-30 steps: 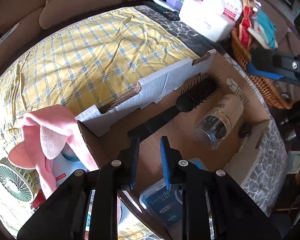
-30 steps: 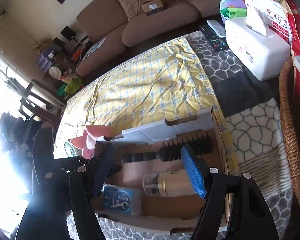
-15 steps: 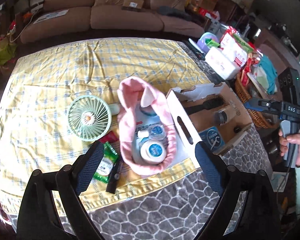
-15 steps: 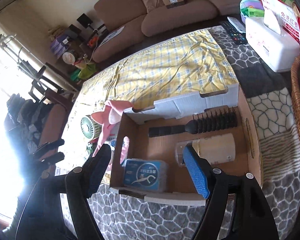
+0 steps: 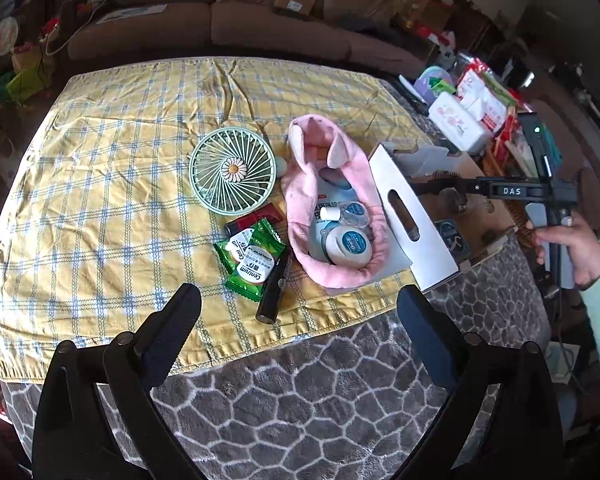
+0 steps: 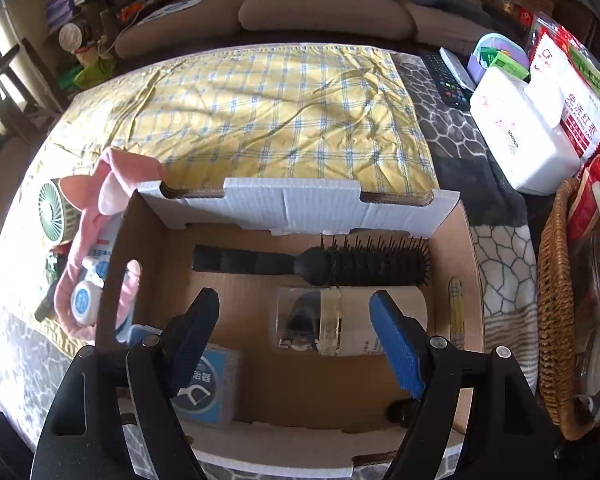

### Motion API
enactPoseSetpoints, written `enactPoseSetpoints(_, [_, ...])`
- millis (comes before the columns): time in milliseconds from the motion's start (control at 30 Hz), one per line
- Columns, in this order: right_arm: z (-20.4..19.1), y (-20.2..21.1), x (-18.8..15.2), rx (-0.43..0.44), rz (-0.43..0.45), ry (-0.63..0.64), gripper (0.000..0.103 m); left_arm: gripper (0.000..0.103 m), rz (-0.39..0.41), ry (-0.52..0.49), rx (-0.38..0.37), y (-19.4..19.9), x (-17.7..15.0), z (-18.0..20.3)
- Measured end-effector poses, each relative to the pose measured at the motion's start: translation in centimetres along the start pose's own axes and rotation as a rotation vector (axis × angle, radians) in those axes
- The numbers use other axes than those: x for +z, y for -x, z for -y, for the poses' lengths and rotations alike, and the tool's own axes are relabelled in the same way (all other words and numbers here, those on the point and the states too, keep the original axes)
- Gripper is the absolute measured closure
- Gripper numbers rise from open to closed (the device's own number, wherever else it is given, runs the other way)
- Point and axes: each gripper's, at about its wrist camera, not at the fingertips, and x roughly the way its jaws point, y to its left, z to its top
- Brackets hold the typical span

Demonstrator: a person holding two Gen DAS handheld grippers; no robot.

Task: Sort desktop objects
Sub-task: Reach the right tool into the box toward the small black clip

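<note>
My left gripper is open and empty, above the near edge of the yellow checked cloth. Ahead of it lie green Centrum sachets, a black tube, a green mini fan and a pink headband around small white containers. My right gripper is open and empty, over the cardboard box. The box holds a black hairbrush, a cream bottle and a blue floss box.
A white tissue box, remotes and snack bags stand at the right. A wicker basket sits right of the box. A brown sofa lies beyond the table. The grey patterned mat covers the near table edge.
My left gripper let go of the hairbrush handle in the box, opened wide, and pulled back to the near table edge. My right gripper moved lower over the box.
</note>
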Motion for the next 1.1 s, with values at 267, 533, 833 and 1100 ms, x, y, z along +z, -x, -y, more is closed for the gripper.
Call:
enactPoseSetpoints(267, [2.1,-1.4,-1.2,-0.142,-0.051,0.087,0.027,0.004,-0.011,0.023,-0.029,-1.4,-0.2,-0.8])
enactPoseSetpoints(533, [5.3,1.7,-1.0,0.044,0.034,-0.096,0.033,0.004,-0.019,0.061,-0.024,-2.2,-0.5,-2.2])
enactPoseSetpoints(833, [0.9,6.0,-1.2,0.356,0.079,-0.121,0.015,0.004,-0.016,0.066,-0.006,-1.7,-1.0,-3.1])
enactPoseSetpoints(1100, [-3.9,3.2,-1.8,0.385,-0.039,-0.086,0.016,0.004,-0.023,-0.012,-0.031,-1.5,-1.2,0.4])
